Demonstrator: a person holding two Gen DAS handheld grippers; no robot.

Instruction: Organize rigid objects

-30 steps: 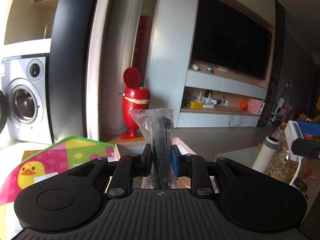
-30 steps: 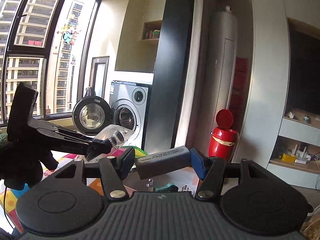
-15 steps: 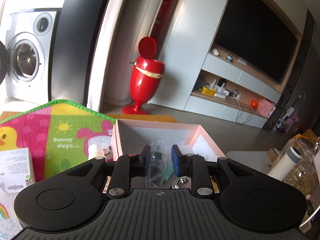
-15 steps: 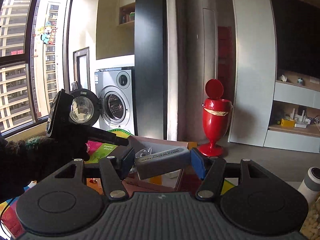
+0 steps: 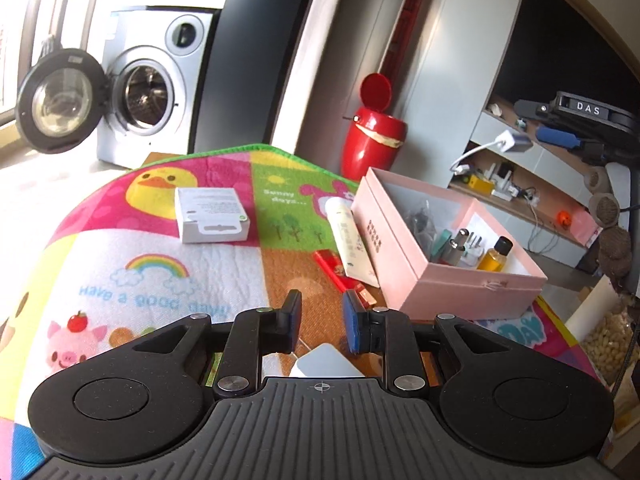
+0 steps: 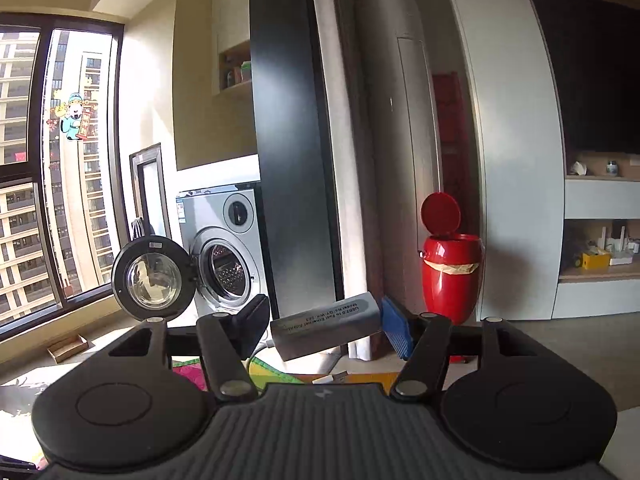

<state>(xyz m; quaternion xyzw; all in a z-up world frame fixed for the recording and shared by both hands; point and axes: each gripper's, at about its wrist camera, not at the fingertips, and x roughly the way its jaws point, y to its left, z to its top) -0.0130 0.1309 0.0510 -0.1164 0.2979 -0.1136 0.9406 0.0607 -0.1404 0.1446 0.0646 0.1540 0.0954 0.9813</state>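
Note:
My left gripper hovers low over the colourful play mat, its jaws drawn close together with nothing between them. To its right stands the open pink box, holding a clear bagged item, small bottles and a plug. A white carton, a cream tube and a red flat item lie on the mat. My right gripper is shut on a grey USB adapter, held up in the air. The left wrist view shows that gripper high above the box, a white cable hanging from the adapter.
A white card lies just under my left fingers. A red bin and a washing machine with its door open stand beyond the mat. A jar of nuts sits at the right edge.
The clear bag left my left gripper and now lies in the pink box; that gripper dropped and swung left over the mat. My right gripper moved sideways, still holding the adapter.

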